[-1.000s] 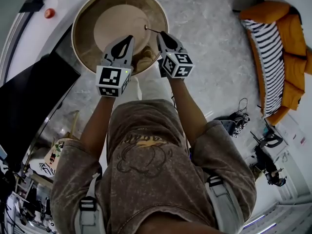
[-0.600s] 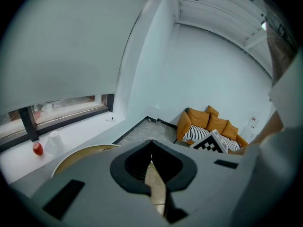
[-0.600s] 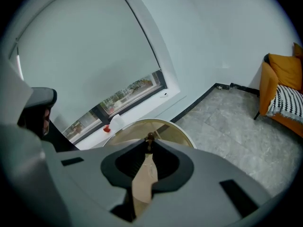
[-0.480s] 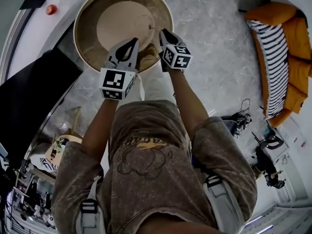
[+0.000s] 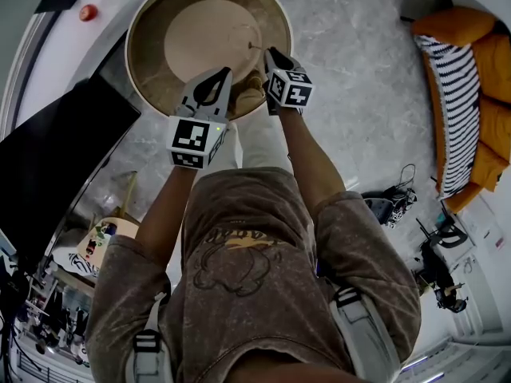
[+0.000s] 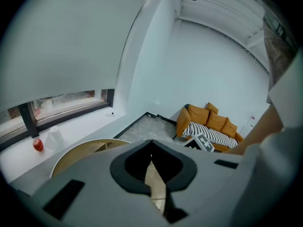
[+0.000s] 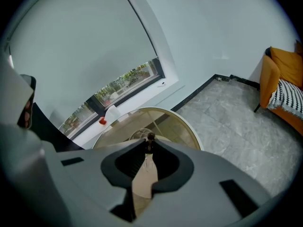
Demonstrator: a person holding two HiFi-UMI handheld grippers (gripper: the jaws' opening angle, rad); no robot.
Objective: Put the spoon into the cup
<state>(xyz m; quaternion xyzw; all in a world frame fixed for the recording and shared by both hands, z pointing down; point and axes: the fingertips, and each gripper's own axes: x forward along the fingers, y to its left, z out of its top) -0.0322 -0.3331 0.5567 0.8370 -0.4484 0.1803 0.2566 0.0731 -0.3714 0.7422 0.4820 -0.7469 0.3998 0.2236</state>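
Observation:
A thin metal spoon [image 5: 255, 48] sticks out ahead of my right gripper [image 5: 270, 55], which is shut on its handle over the round beige table [image 5: 152, 62]. In the right gripper view the spoon's small dark tip [image 7: 150, 137] shows between the closed jaw tips. Just beyond it a clear cup [image 7: 138, 134] stands faintly visible on the table [image 7: 182, 126]. My left gripper [image 5: 224, 73] hovers beside the right one at the table's near edge. In the left gripper view its jaw tips [image 6: 151, 143] meet with nothing seen between them.
A small red object [image 5: 88, 12] and a white roll [image 7: 111, 112] sit on the windowsill behind the table. An orange sofa with a striped cushion [image 5: 467, 86] stands at the right. A large black panel [image 5: 56, 158] lies left of the table.
My right gripper has sunk toward the table with the spoon still in its jaws. The left gripper has hardly moved.

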